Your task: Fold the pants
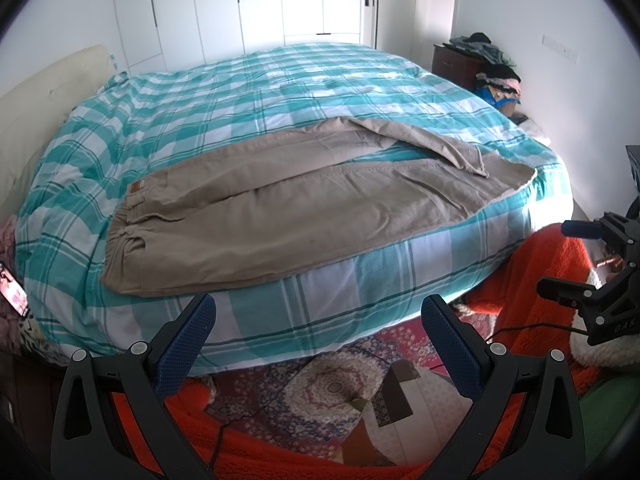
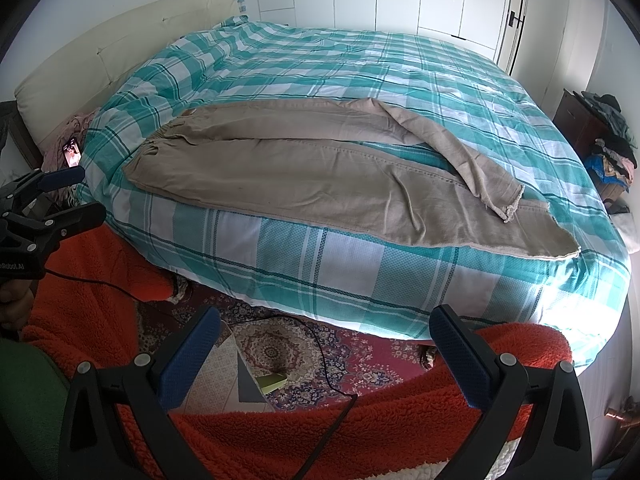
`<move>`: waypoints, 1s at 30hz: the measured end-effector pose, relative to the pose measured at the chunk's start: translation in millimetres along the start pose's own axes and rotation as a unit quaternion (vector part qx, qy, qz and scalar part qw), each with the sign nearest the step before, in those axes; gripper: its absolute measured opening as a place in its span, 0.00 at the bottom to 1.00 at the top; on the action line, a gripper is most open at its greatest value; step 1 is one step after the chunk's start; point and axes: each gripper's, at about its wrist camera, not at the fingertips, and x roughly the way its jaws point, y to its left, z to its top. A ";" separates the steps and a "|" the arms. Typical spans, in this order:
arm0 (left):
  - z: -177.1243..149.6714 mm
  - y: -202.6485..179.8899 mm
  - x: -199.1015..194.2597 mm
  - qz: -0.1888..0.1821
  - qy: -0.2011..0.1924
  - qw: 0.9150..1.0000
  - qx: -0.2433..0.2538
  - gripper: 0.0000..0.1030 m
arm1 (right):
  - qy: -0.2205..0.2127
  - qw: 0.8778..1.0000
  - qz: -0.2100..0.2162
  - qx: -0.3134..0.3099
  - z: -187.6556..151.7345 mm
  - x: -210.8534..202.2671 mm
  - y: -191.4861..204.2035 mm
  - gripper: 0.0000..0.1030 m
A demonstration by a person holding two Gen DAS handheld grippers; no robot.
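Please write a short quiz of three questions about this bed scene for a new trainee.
1. True or false: the pants lie on the bed.
2. The left hand-held gripper is: A) open, B) shut on cloth.
3. Fill in: the far pant leg's end lies across the ___ leg.

Key: 1 true; 2 A; 3 near.

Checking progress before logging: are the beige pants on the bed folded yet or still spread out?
Mostly spread. The pants lie full length along the bed edge, legs side by side; only the far leg's cuff flops across the near leg.
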 end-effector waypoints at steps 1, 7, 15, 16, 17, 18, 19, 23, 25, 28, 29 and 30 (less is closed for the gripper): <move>0.0 -0.1 0.0 0.000 0.000 1.000 0.000 0.99 | 0.000 1.000 0.000 0.000 -0.1 0.1 0.0 1.00; 0.3 -0.2 0.0 0.000 0.000 1.000 0.000 0.99 | 0.000 1.000 0.000 0.000 0.3 0.1 -0.1 1.00; -5.4 2.1 0.9 0.013 -0.005 1.000 0.003 0.99 | 0.000 1.000 0.000 0.000 -2.4 1.0 0.1 1.00; -7.0 4.6 1.2 0.015 -0.006 1.000 -0.001 0.99 | 0.000 1.000 0.000 -0.001 -3.1 0.8 0.4 1.00; -6.3 7.0 2.2 0.014 -0.005 1.000 -0.004 0.99 | -0.002 1.000 -0.001 -0.003 -5.2 1.2 1.2 1.00; -7.6 10.2 4.5 0.014 -0.001 1.000 -0.011 0.99 | -0.003 1.000 -0.002 -0.005 -7.5 0.7 2.1 1.00; -8.1 12.8 7.5 0.011 0.006 1.000 -0.017 0.99 | -0.004 1.000 -0.003 -0.007 -10.2 0.3 2.9 1.00; -6.2 19.0 18.7 0.001 0.034 0.999 -0.040 0.99 | -0.003 1.000 -0.001 0.000 -14.3 1.7 1.8 1.00; -5.8 19.9 23.7 0.000 0.044 0.998 -0.045 0.99 | -0.002 1.000 0.001 0.005 -12.1 2.3 -0.7 1.00; -3.0 19.1 27.2 -0.003 0.055 0.997 -0.046 0.99 | 0.002 1.000 0.007 0.011 -2.7 3.7 -4.4 1.00; -2.6 19.0 29.3 -0.003 0.060 0.997 -0.046 0.99 | 0.003 1.000 0.010 0.012 -2.9 4.3 -4.7 1.00; -1.1 19.2 31.7 -0.004 0.066 0.997 -0.046 0.99 | 0.004 1.000 0.012 0.012 -2.9 5.0 -4.9 1.00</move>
